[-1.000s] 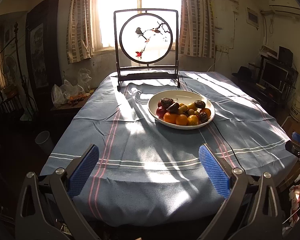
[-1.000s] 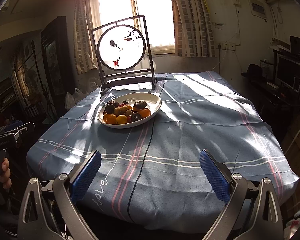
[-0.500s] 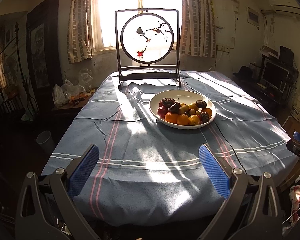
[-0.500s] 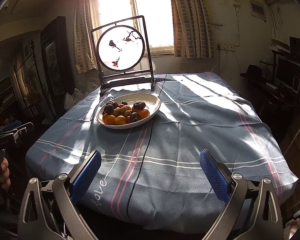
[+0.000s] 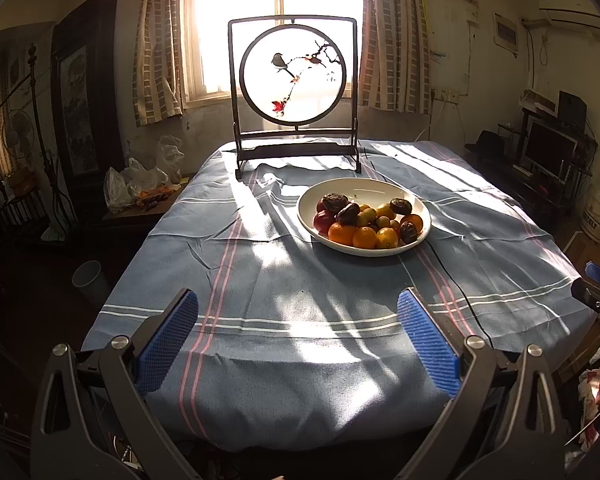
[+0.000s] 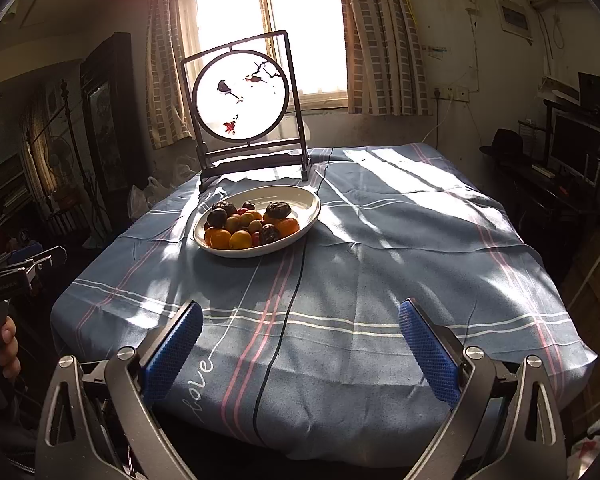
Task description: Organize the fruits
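A blue striped cloth covers the whole tabletop, creased and barred with sunlight from the window behind. At the far edge of the cloth stands a dark wooden screen, a round pale panel painted with a bird on a branch, upright in its square frame.

Just in front of the screen, a little to its right in the left camera's view, sits the white plate. The back part of the plate is bare; the fruit is heaped toward the near rim. Oranges line the front, glossy and bright. Behind them are smaller yellow-green fruits, a dark red one at the left, and several wrinkled, dark brown ones on top and at the right end. All the pieces touch one another in one pile. A thin black cable runs from the screen's foot, past the plate, down over the near edge of the cloth.

Both claws hang at the near edge of the tabletop, well apart from the plate, pointing level across the cloth toward the screen. The left claw is released, its blue pads spread wide with nothing between them. The right claw is likewise released and holds nothing. At the left edge of the right camera's view, fingers grip the other claw's handle.
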`<state>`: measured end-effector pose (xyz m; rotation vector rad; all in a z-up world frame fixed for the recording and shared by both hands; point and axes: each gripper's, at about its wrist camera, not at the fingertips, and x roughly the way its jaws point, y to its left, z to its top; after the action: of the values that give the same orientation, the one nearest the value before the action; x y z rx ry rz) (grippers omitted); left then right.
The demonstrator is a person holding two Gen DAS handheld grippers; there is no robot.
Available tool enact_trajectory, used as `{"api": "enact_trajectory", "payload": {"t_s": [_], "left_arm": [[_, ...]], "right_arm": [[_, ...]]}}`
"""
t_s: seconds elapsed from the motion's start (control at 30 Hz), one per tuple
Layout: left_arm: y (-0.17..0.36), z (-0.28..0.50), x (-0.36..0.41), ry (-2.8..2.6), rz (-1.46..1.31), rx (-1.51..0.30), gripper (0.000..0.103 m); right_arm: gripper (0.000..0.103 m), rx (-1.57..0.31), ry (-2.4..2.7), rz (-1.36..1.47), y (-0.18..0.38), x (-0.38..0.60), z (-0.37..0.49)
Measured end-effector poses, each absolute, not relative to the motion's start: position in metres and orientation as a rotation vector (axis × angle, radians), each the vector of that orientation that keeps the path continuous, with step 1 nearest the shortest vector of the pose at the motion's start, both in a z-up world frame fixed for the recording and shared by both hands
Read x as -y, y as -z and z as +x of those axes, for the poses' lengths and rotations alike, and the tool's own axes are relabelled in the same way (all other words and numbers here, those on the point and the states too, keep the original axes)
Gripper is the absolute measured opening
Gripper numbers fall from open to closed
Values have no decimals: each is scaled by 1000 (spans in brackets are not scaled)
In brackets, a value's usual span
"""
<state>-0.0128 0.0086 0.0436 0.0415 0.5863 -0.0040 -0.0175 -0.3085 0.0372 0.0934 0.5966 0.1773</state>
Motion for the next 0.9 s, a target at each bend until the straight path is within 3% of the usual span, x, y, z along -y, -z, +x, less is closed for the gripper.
{"api": "enact_trajectory", "payload": {"t_s": [0.9], "left_arm": [[-42,-15,-7,4,40,-585,98]], "right_arm": [[99,-593,-175,93,-37,310,-18]]}}
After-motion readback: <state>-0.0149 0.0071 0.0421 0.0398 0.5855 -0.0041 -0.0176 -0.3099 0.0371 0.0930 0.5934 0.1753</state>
